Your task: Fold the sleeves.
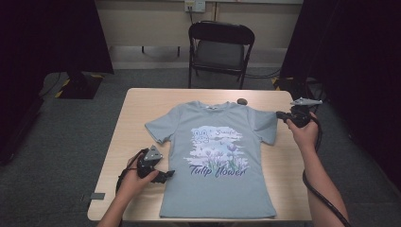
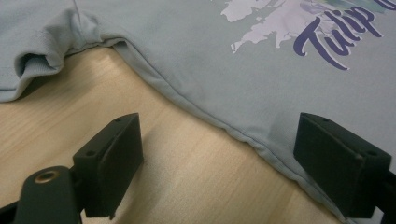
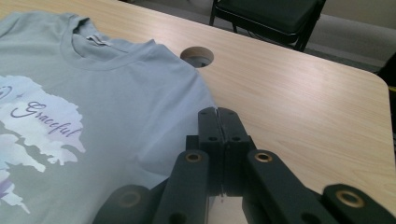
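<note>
A pale grey-blue T-shirt (image 1: 217, 156) with a "Tulip flower" print lies flat, face up, on the wooden table (image 1: 137, 109). My left gripper (image 1: 168, 176) is open at the shirt's left side seam. In the left gripper view its jaws (image 2: 219, 158) stand wide apart, one over bare wood, the other over the cloth (image 2: 233, 70), with the seam running between them. My right gripper (image 1: 279, 115) hovers by the shirt's right sleeve. Its jaws (image 3: 218, 114) are shut together above the sleeve edge (image 3: 154, 154), with no cloth seen between them.
A round cable hole (image 1: 242, 101) sits in the table just beyond the collar, seen also in the right gripper view (image 3: 196, 56). A black folding chair (image 1: 220, 45) stands behind the far edge. Bare wood borders the shirt on both sides.
</note>
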`<act>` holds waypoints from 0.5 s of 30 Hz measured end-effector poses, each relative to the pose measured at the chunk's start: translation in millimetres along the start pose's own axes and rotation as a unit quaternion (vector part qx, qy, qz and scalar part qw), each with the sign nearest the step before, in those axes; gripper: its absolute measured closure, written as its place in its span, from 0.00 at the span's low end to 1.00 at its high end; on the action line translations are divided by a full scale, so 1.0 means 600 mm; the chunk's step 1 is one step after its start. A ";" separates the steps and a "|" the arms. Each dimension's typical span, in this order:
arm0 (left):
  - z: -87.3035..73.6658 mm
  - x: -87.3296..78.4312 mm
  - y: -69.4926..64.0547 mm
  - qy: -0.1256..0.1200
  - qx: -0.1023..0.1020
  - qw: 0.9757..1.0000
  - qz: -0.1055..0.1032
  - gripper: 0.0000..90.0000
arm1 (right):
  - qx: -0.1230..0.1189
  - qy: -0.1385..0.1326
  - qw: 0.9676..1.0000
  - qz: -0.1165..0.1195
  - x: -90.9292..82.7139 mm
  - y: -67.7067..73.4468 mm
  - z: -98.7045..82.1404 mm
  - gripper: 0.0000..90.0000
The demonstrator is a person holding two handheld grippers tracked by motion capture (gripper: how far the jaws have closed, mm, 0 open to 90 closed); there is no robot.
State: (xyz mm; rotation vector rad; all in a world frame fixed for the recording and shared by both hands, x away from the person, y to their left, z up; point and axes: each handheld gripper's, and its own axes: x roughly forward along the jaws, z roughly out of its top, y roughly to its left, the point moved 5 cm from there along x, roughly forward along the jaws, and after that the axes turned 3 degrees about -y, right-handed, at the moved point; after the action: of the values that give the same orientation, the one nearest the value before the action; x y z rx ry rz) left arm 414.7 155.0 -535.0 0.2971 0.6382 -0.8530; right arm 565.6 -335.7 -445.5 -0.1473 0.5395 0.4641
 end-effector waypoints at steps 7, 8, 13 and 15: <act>0.000 0.000 0.000 0.000 0.000 1.000 0.001 0.17 | -0.012 -0.002 1.000 0.005 -0.003 0.023 0.013 1.00; 0.000 0.000 0.000 0.000 0.000 1.000 0.001 0.17 | -0.012 -0.002 1.000 0.005 -0.003 0.023 0.013 1.00; 0.000 0.000 0.000 0.000 0.000 1.000 0.001 0.17 | -0.017 -0.003 1.000 0.010 -0.004 0.035 0.021 1.00; 0.000 0.000 0.000 0.000 0.000 1.000 0.001 0.17 | -0.019 -0.003 1.000 0.012 -0.003 0.041 0.023 1.00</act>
State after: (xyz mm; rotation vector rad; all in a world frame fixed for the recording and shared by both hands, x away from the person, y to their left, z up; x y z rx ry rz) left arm 414.6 155.0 -535.0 0.2972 0.6384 -0.8515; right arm 559.1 -310.9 -433.3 -0.1766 0.5272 0.4983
